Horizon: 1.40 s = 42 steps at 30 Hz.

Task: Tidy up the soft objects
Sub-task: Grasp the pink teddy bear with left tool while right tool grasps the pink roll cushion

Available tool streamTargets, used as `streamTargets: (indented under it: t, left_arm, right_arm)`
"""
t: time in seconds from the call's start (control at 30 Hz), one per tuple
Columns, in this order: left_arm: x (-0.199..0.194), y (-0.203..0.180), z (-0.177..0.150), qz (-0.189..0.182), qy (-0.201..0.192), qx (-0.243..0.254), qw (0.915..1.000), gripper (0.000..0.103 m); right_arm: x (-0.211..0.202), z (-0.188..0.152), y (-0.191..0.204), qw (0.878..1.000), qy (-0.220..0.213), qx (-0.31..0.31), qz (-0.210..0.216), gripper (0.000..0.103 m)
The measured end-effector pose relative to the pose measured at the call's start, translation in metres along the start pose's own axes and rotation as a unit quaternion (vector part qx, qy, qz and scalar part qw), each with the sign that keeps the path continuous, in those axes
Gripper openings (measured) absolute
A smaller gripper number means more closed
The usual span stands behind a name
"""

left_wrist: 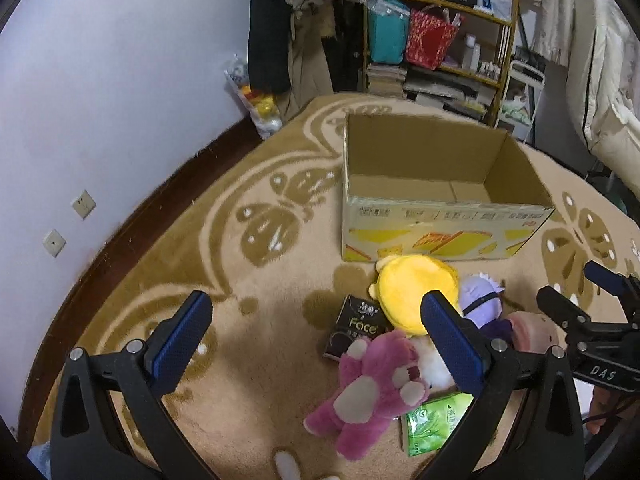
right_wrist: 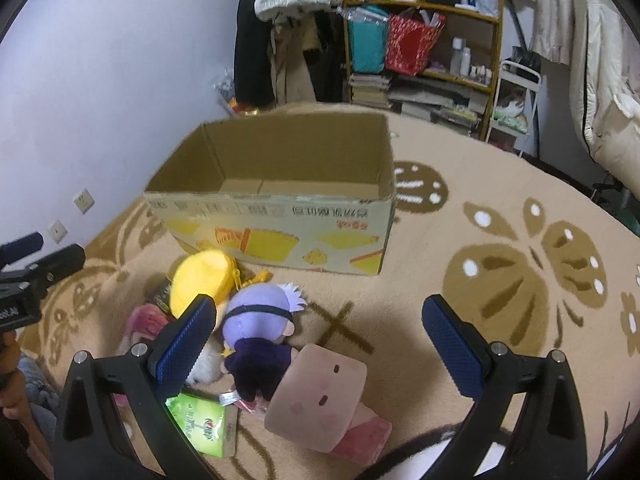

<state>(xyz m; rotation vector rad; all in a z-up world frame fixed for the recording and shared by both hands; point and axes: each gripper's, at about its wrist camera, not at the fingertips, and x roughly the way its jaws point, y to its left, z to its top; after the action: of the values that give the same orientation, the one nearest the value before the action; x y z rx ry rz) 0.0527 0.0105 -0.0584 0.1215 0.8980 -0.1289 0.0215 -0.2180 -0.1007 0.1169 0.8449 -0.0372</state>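
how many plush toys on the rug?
4 clear: yellow plush nearest the box, purple doll beside it, pink bear nearer the camera, pink block plush beyond the doll. A white furry bit under the pile may be a fifth.

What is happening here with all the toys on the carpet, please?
A person holds two grippers, both open and empty, above a pile of soft toys. The left gripper hovers over the pink bear; the right gripper over the purple doll. The cardboard box behind appears empty.
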Motion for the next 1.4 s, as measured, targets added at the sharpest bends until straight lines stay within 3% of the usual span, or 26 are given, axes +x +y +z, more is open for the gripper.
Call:
streamTargets:
  t: [0.2,0.43,0.5,0.63,0.83,1.03,1.17,1.23,1.4]
  left_arm:
    - [0.037,0.008,-0.009,0.005,0.092,-0.022,0.9955,0.103]
    - [0.058,0.006,-0.018,-0.015,0.143,-0.031,0.9892,0.103]
    - [0.062,0.0,-0.021,-0.022,0.156,-0.021,0.9873,0.103]
    - [0.068,-0.01,-0.026,-0.032,0.168,-0.002,0.9852,0.103]
    - [0.072,-0.017,-0.03,-0.033,0.173,0.008,0.9843,0.103]
    - [0.073,-0.024,-0.031,-0.064,0.175,0.017,0.9823,0.103]
    - [0.077,-0.035,-0.037,-0.049,0.184,0.052,0.9803,0.103]
    - [0.082,-0.037,-0.04,-0.042,0.191,0.058,0.979,0.103]
    - [0.089,-0.036,-0.044,-0.039,0.197,0.047,0.9785,0.103]
  right_arm:
    - [0.022,-0.008,0.003,0.999,0.038,-0.007,-0.002,0.103]
    - [0.039,-0.012,-0.008,0.996,0.088,0.004,-0.013,0.103]
    - [0.045,-0.015,-0.012,0.994,0.105,0.012,-0.011,0.093]
    - [0.055,-0.02,-0.021,0.99,0.135,0.038,0.003,0.084]
    - [0.057,-0.023,-0.028,0.987,0.146,0.06,0.014,0.067]
    - [0.056,-0.024,-0.033,0.985,0.153,0.072,0.027,0.065]
    - [0.057,-0.024,-0.031,0.985,0.154,0.067,0.027,0.065]
    - [0.057,-0.024,-0.03,0.985,0.156,0.066,0.028,0.052]
    - [0.054,-0.024,-0.032,0.985,0.153,0.069,0.035,0.045]
